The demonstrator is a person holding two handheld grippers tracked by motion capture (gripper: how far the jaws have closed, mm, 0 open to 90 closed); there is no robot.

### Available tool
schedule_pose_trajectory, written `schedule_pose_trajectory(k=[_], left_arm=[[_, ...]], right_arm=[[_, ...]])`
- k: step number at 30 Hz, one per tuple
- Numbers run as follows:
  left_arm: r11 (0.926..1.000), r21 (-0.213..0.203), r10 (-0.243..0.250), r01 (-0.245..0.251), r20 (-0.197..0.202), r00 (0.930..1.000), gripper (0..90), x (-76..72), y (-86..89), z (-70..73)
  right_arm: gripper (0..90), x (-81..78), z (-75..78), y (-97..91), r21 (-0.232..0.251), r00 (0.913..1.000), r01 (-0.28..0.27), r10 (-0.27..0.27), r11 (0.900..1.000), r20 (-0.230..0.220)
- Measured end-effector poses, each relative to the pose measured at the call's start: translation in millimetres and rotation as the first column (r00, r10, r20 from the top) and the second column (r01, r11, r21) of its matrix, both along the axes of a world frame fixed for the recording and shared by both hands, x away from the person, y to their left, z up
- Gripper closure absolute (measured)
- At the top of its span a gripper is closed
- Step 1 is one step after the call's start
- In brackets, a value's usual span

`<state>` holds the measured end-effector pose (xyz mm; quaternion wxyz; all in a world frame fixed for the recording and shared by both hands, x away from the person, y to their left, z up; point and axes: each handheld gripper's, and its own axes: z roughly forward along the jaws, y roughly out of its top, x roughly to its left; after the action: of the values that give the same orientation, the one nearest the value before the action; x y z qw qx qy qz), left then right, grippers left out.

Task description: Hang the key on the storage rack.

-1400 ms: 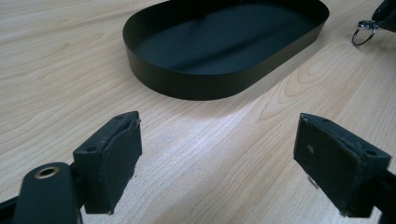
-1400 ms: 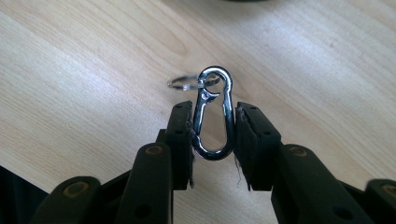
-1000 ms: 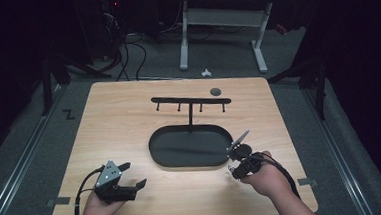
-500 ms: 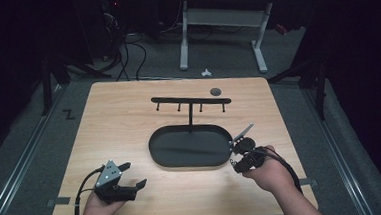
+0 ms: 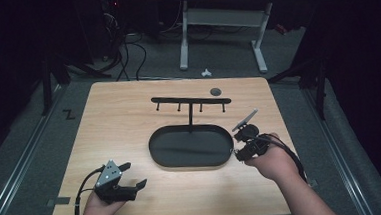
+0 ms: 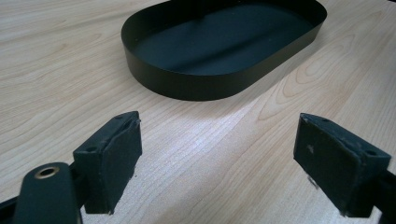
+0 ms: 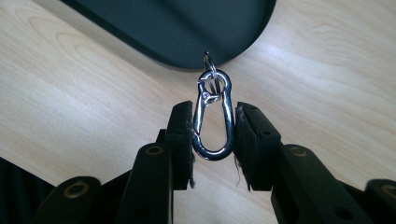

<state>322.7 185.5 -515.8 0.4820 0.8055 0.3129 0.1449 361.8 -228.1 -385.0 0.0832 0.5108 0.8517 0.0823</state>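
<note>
In the right gripper view a shiny metal snap hook [image 7: 213, 116] with a small split ring at its top sits pinched between the two black pads, so my right gripper [image 7: 214, 135] is shut on it. From the high view this right gripper [image 5: 241, 145] hangs just off the right end of the black oval tray [image 5: 153, 152]. A black rack with several hooks [image 5: 190, 100] stands behind the tray. My left gripper [image 5: 131, 175] rests at the front left of the table, open, with bare wood between its pads [image 6: 109, 158]. The tray [image 6: 187, 84] lies ahead of it.
A small dark round disc [image 5: 215, 91] lies on the table near the back right, beyond the rack. The wooden table [image 5: 119, 122] ends close behind the rack. Cables and white table legs stand on the floor farther back.
My right gripper has risen a little with the snap hook held in it, staying beside the tray's right end. The left gripper has kept still.
</note>
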Motion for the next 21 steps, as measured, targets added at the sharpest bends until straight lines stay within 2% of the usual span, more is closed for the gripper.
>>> schedule_pose_trajectory(k=[2,4,8,15,21], left_arm=[[1.0000,-0.001,0.000,0.000,0.000,1.0000,15.7,0.1,0.2,0.1],[1.0000,-0.001,0.000,0.000,0.000,1.0000,15.7,0.2,0.4,0.1],[1.0000,-0.002,0.000,0.000,0.001,1.0000,15.7,0.1,0.7,0.3],[1.0000,-0.006,0.001,-0.001,-0.001,1.0000,15.7,-0.1,1.1,0.3],[1.0000,-0.008,0.002,-0.002,-0.001,1.0000,15.7,0.0,1.3,0.3]], right_arm=[[68.2,4.6,11.6,1.2,0.005,0.9999,0.013,-0.013,0.9999,0.012],[68.2,6.3,14.3,0.8,0.005,0.9998,0.004,-0.004,1.0000,0.020],[68.2,14.3,32.5,3.2,0.012,0.9987,0.011,-0.012,0.9999,0.049],[68.2,24.0,48.8,8.0,0.006,0.9976,0.008,-0.008,1.0000,0.068],[68.2,31.2,56.7,13.1,0.010,0.9977,0.008,-0.009,0.9999,0.068]])
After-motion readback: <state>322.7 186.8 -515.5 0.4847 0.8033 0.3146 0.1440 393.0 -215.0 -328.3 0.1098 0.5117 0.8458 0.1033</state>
